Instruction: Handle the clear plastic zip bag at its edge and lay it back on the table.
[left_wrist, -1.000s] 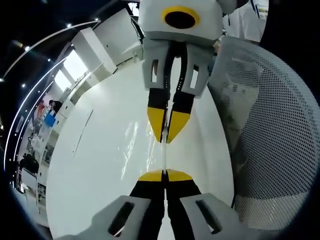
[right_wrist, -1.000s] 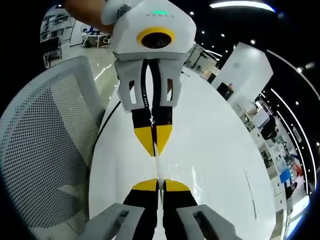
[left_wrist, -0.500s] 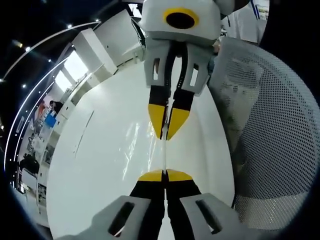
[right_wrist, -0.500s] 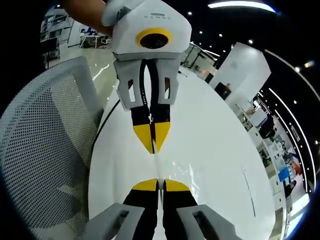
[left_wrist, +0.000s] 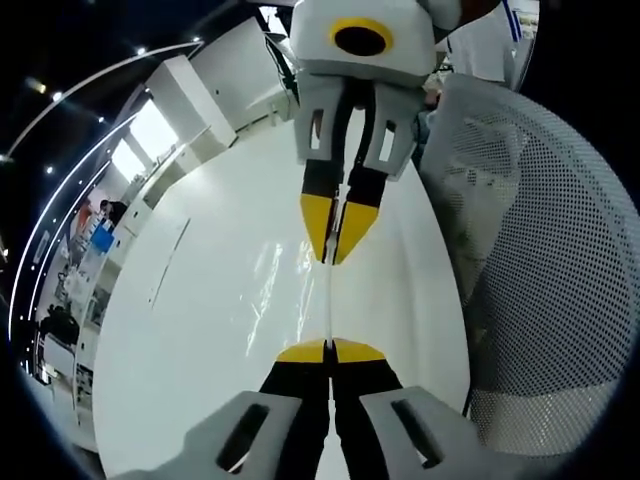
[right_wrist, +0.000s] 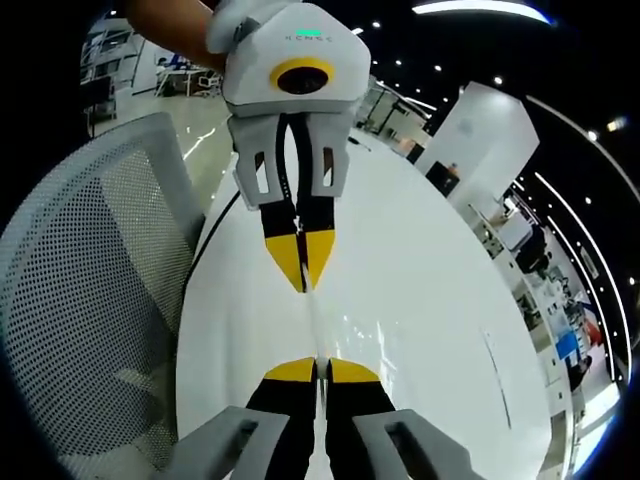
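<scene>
My left gripper (left_wrist: 329, 350) and right gripper (right_wrist: 316, 370), yellow-tipped, each pinch one end of the clear plastic zip bag (left_wrist: 329, 300), stretched taut between them above the white table (left_wrist: 200, 330). Risk: uneven release lets the slack film fold or slide off-edge.

Left hand-held gripper (left_wrist: 329, 350) has its yellow-tipped jaws pressed together, pointing straight at the other unit. Right hand-held gripper (right_wrist: 316, 370) is likewise clamped closed, facing back the opposite way, so the two sets of tips point at each other, a short way apart. A hand (right_wrist: 175, 22) grips the left unit's body from behind.
</scene>
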